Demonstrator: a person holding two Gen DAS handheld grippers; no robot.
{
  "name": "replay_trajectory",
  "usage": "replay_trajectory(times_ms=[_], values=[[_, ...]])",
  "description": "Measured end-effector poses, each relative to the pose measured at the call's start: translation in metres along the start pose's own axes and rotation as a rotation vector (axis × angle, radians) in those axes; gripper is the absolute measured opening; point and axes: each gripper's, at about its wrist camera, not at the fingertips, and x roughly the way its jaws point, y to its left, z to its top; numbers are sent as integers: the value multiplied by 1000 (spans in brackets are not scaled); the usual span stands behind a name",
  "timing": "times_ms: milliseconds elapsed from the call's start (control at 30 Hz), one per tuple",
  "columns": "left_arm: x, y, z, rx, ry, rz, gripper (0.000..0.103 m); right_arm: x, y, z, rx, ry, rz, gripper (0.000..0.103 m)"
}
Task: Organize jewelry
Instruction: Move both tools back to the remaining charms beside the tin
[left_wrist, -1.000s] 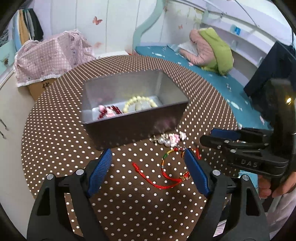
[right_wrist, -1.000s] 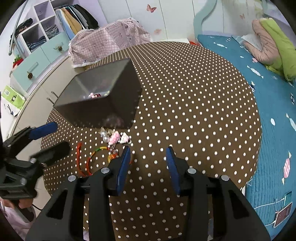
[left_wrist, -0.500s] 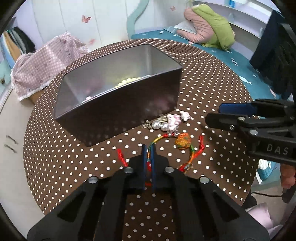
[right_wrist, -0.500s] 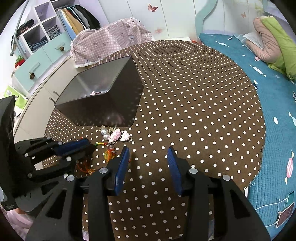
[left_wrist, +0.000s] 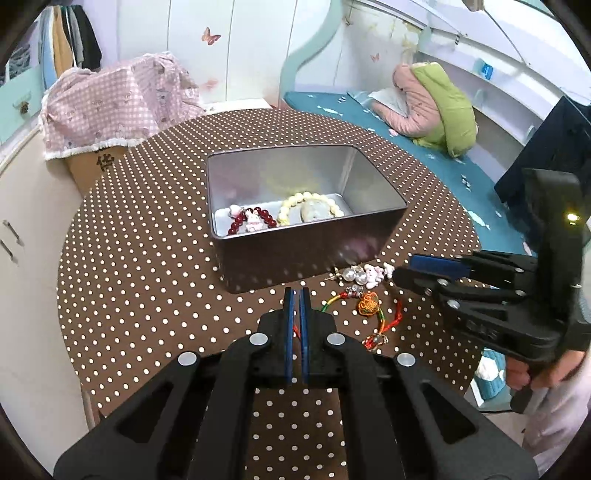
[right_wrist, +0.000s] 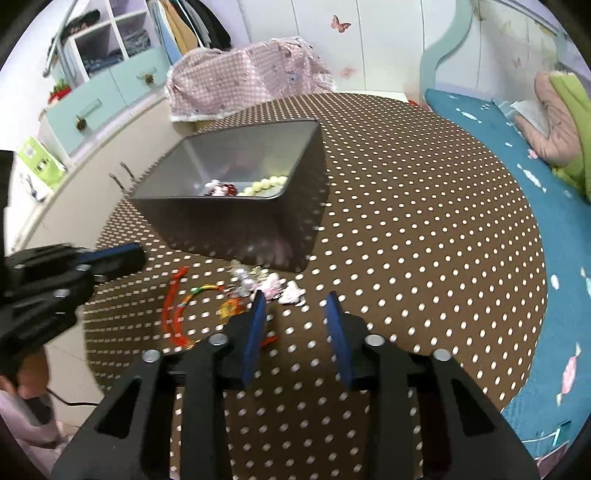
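Right gripper jaws are closing, nothing between the pads. Pink charm and cord bracelet are lying on the dotted table just ahead. Tin is holding beads. Left gripper is hovering at left.

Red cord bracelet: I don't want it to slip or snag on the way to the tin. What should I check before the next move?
1. Left gripper jaws shut: ok.
2. Red cord bracelet caught between them: cannot tell. A bit of red shows at the pads, but most of the cord lies loose.
3. Grey metal tin open, with room: ok. It holds only a dark red bead bracelet and a cream bead bracelet.
4. Right gripper empty: ok. Its jaws are closing with nothing between them.
5. Pearl and pink charm piece free of the cord: cannot tell. They lie close together.
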Motion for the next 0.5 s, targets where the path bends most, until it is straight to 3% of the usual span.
replay_trajectory(times_ms=[133,233,267,300,333,500], values=[[8,-12,-2,41,29,-24,5,10,1,1,-32,13,-9,23],[20,-19,-5,60,69,-17,15,15,5,4,-69,9,-31,16],[24,-20,-5,63,81,-9,22,17,6,5,-81,8,-35,11],[28,-22,-5,65,95,-1,33,18,7,4,-94,9,-29,10],[29,-23,-5,66,97,0,37,18,10,3,-114,4,-35,10],[22,-33,-1,89,66,-57,46,17,3,1,-83,0,-21,10]])
